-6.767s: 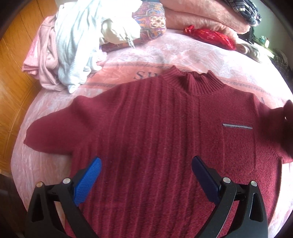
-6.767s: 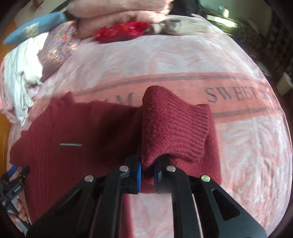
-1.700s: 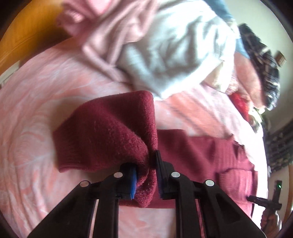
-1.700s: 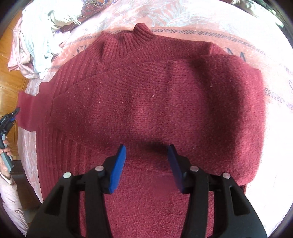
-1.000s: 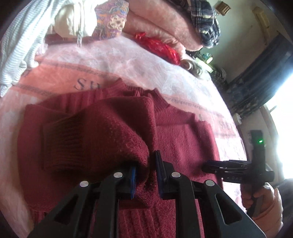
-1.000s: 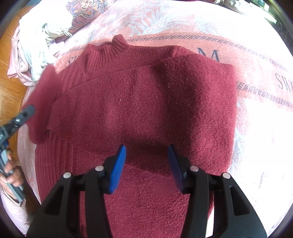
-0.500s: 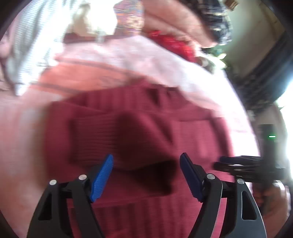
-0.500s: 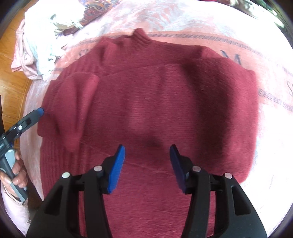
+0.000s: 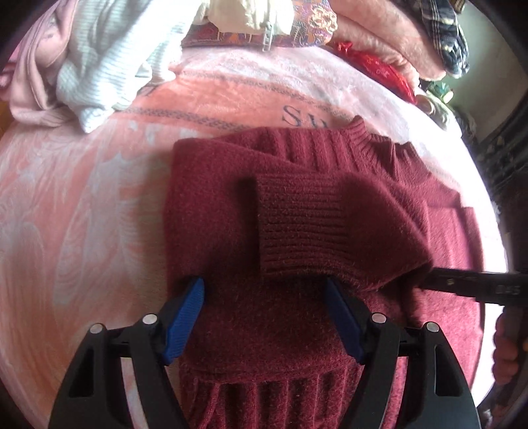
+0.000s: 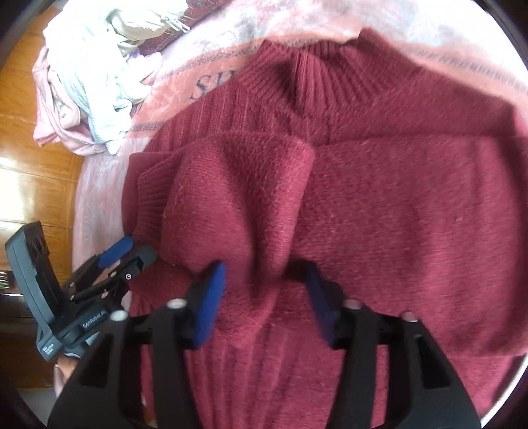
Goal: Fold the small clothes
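Left gripper (image 9: 264,316), jaws just opened, has released the sleeve (image 9: 330,224), now lying mid-frame across the sweater (image 10: 396,204). Right gripper (image 10: 264,300), jaws closing, still unclenched over the sleeve; both sleeves folded in.

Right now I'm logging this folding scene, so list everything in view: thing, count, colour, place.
sweater: one, dark red, flat on the blanket, both sleeves folded across its front.
blanket: one, pink with lettering, under the sweater.
heap of clothes: one, white and pale pink, far left.
patterned cloth: one, multicoloured, far edge.
red cloth: one, far right.
plaid cloth: one, dark, top right.
left tongs: black with blue pads, open over the sweater.
right tongs: same colours, jaws just been closing, sleeve fold between the pads, not yet pressed.
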